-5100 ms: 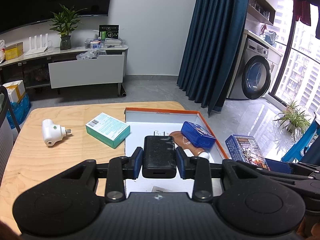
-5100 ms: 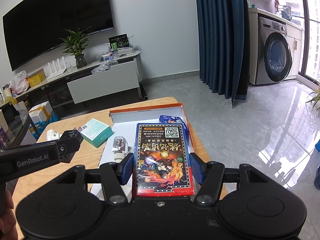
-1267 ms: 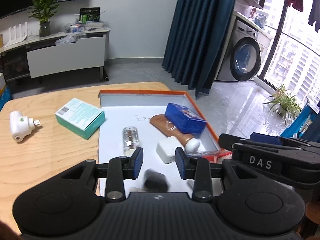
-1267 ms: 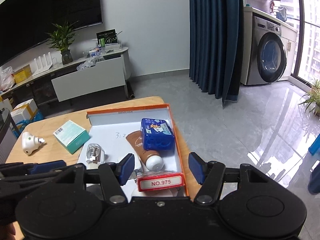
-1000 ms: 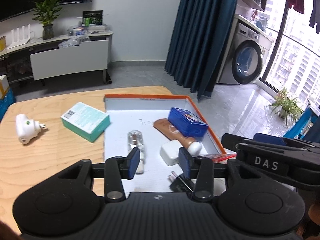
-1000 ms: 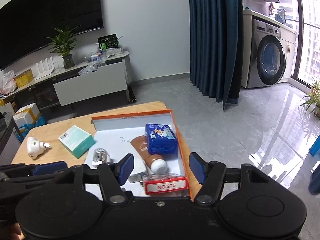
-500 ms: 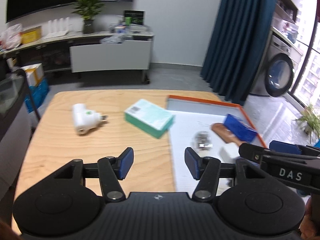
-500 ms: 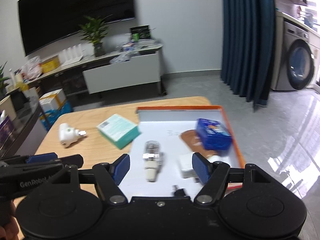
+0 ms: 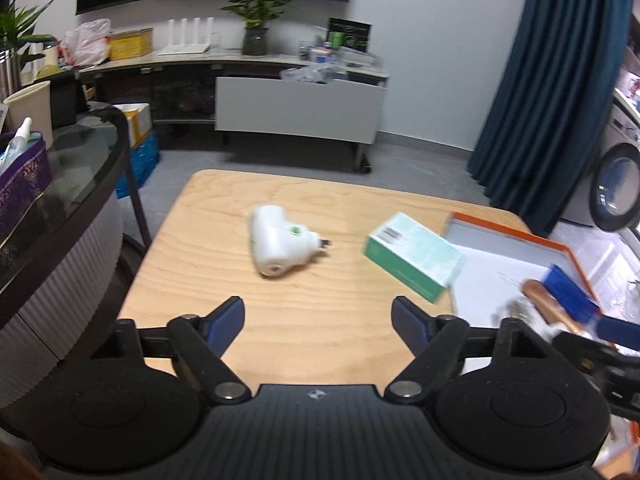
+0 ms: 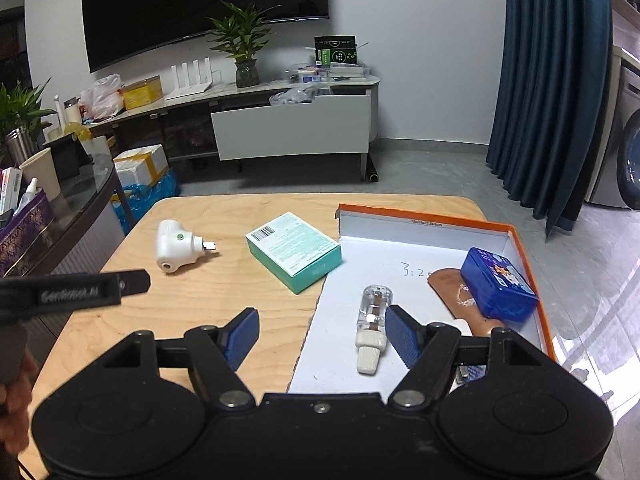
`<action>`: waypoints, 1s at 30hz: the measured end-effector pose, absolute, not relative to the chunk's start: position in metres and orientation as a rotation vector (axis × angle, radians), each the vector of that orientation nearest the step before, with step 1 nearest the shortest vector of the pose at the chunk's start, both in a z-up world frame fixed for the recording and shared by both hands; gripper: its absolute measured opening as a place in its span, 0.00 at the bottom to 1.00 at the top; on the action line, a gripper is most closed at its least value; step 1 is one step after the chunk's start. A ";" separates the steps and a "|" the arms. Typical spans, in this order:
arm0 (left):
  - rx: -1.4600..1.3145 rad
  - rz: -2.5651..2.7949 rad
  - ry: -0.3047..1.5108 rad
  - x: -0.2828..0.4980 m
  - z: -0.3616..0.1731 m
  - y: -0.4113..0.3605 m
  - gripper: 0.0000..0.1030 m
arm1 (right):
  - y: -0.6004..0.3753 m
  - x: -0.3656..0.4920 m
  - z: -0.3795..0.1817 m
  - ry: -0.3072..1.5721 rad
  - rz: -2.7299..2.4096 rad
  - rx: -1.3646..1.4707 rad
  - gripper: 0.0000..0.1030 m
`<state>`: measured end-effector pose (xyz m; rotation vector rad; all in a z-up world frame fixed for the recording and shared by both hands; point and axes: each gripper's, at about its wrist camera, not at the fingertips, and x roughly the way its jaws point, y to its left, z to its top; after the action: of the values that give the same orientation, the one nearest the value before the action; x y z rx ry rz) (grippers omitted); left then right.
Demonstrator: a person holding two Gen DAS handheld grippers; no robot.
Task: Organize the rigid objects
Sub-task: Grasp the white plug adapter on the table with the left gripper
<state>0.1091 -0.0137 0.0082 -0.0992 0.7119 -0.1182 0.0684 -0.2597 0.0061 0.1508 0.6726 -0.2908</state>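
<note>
On the wooden table (image 10: 224, 292) lie a white plug-in device (image 9: 280, 246) (image 10: 174, 249) and a teal box (image 9: 414, 256) (image 10: 294, 251). To their right sits an orange-rimmed white tray (image 10: 424, 222) (image 9: 516, 238) with a clear vial (image 10: 373, 326), a brown tube (image 10: 452, 286) and a blue case (image 10: 498, 284). My left gripper (image 9: 318, 322) hovers over bare wood short of the white device, its jaws opening with nothing between them. My right gripper (image 10: 320, 340) stands open and empty over the tray's left edge, the vial just inside its right finger.
A glass-topped side table (image 9: 80, 168) stands off the left table edge. Behind are a TV cabinet (image 10: 288, 128), a potted plant (image 10: 240, 46) and boxes on the floor. A dark blue curtain (image 10: 556, 92) and a washing machine (image 9: 616, 192) stand at right.
Both grippers swung left from the tray toward the table's open side. The left jaws widened a lot; the white device and teal box now sit ahead of them.
</note>
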 end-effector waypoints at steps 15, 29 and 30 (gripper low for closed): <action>-0.037 -0.133 0.742 0.208 -0.038 -0.003 1.00 | -0.275 0.112 -0.012 0.698 -0.250 0.169 0.80; 0.016 -0.183 0.741 0.232 -0.061 0.011 0.78 | -0.281 0.177 -0.020 0.724 -0.105 0.049 0.84; 0.015 -0.183 0.735 0.229 -0.059 0.012 0.78 | -0.281 0.185 -0.022 0.735 -0.082 0.023 0.85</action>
<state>0.2288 0.0115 -0.0591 0.0145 0.7355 -0.1833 0.1847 -0.2813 -0.0216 0.0233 0.7347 -0.0819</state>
